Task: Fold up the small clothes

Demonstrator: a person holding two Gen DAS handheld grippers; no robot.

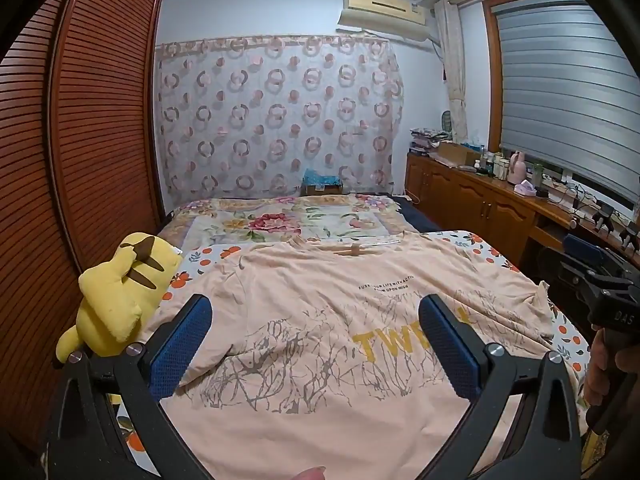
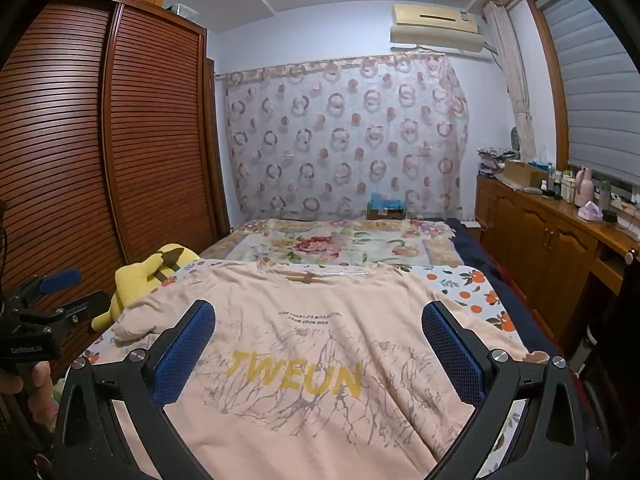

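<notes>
One peach T-shirt (image 1: 320,320) lies spread flat, front up, on a bed, its collar pointing away toward the far wall. The fabric is soft, thin cotton with shallow wrinkles; the sleeve on the left is bunched. It carries a grey branch-like print, two small lines of dark lettering and one yellow word in block capitals, "TWEUN".

Two grippers hover above the shirt's lower half. The left gripper (image 1: 316,344) has two black, wedge-shaped fingers, each faced with a blue, dimpled rubber pad (image 1: 180,344); its jaws stand spread wide with nothing between them. The right gripper (image 2: 318,350) is built the same, with two blue pads (image 2: 184,356), and its jaws are also spread wide and empty. Neither touches the cloth.

Under the shirt is one white sheet (image 2: 468,288) printed with oranges and leaves. Beyond it lies one quilt (image 1: 280,220) with large pink flowers. One yellow plush toy (image 1: 120,292), soft and rounded with brown stripes, rests at the left edge of the bed, just beside the bunched sleeve.

On the left stands one wardrobe (image 2: 100,140) of reddish-brown wood with slatted doors. One sheer curtain (image 1: 276,120) patterned with rings covers the far wall, and one air conditioner (image 1: 382,10) hangs above it. On the right runs one low wooden cabinet (image 2: 540,232), its top crowded with small bottles and boxes, below one grey slatted blind (image 1: 568,100).
</notes>
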